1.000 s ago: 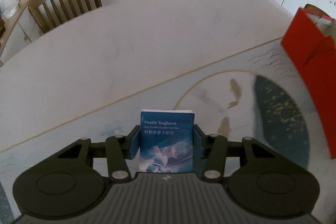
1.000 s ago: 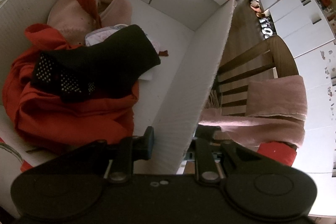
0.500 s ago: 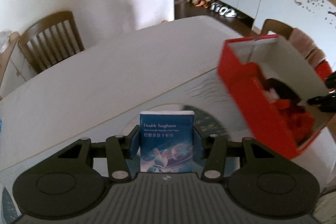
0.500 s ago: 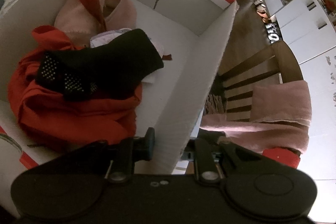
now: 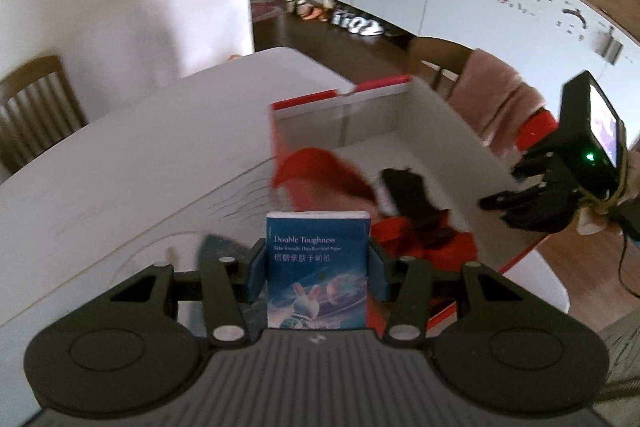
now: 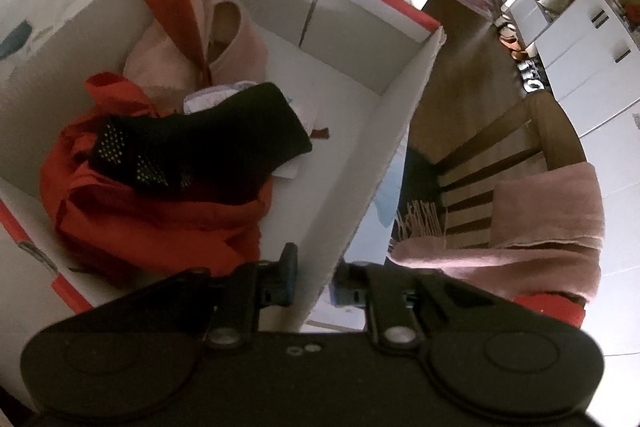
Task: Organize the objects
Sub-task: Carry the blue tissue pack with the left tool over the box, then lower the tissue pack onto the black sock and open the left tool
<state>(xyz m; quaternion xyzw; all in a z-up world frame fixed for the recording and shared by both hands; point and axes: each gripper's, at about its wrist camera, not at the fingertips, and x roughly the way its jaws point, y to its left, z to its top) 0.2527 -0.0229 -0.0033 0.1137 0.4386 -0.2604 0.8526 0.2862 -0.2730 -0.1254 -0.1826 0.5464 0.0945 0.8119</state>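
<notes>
Your left gripper (image 5: 318,267) clamps the tissue pack (image 5: 318,275) upright, ready for boxing; your right gripper (image 6: 314,277) pinches the box wall (image 6: 360,195), steadying it.

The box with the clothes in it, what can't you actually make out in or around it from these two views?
- Left wrist view: red cloth is motion-blurred; tissue pack hides the box's near corner.
- Right wrist view: black sock and red garment cover whatever lies beneath; the white item shows only an edge.

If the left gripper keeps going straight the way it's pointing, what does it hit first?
Probably the red cloth draped over the near wall of the box, just past the tissue pack held by the left gripper; depth is uncertain.
</notes>
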